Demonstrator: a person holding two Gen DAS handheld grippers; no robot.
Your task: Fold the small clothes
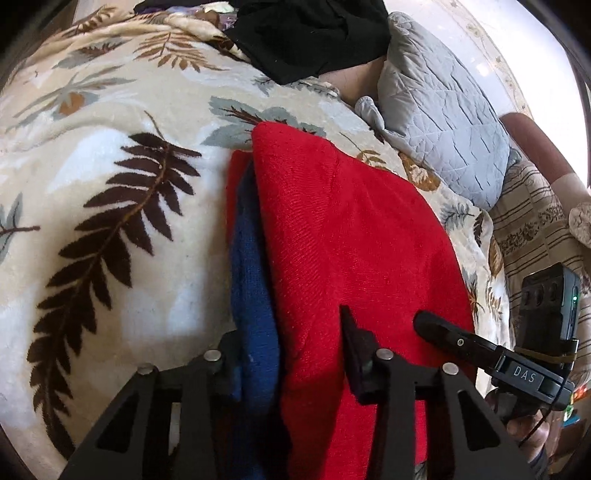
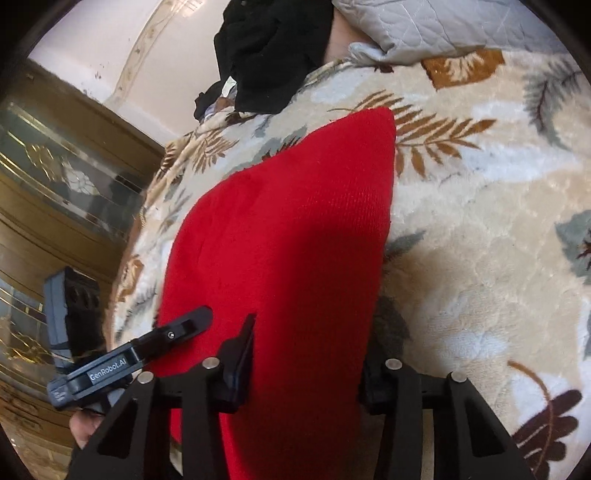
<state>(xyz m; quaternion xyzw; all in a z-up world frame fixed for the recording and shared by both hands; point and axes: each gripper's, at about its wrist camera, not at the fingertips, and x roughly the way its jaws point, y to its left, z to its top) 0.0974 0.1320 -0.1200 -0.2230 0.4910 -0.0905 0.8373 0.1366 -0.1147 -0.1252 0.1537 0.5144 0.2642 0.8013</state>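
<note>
We held the red garment (image 1: 354, 236) on the leaf-patterned blanket (image 1: 110, 206), its long axis running away from us, left gripper (image 1: 291, 350) and right gripper (image 2: 306, 354) each with jaws clamped on its near edge.

Count of items in view:
- Red knit garment (image 1: 354, 236): 1, with 1 blue layer (image 1: 255, 280) showing along its edge.
- Black garment (image 1: 314, 33): 1, at the far end of the bed.
- Leaf-print blanket (image 1: 110, 177): 1.
- Grey quilted pillow (image 1: 443, 125): 1.
- Grippers: 2, the left gripper (image 1: 291, 350) and the right gripper (image 2: 306, 354), each with 2 fingers.
- Wooden glass-front cabinet (image 2: 55, 177): 1.
</note>
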